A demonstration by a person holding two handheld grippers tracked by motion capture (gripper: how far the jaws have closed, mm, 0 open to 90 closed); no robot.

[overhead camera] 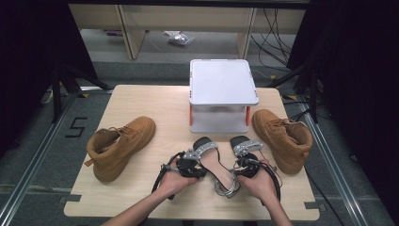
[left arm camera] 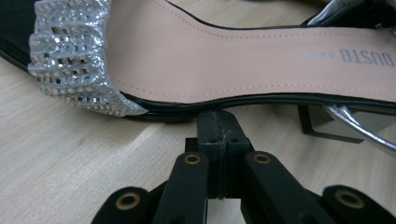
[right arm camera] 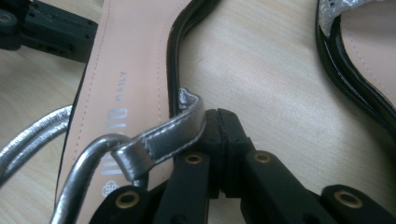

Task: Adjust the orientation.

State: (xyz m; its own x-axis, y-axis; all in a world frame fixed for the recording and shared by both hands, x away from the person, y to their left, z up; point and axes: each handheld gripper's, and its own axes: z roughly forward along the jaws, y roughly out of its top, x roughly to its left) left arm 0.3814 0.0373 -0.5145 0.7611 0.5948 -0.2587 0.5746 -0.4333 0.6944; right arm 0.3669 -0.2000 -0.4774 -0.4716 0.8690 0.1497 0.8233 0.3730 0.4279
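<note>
Both tongs closed beside one silver-strapped sandal at the near middle of the table.

At the far left lies a tan boot on its side on the table. Next, the left tongs have their jaws pressed together with nothing between, tips touching the black sole edge of the sandal just behind its glittering toe band. The right tongs are likewise closed empty, tips against the sandal's silver ankle strap. A second sandal lies just beside, a white stand behind, and another tan boot at far right.
</note>
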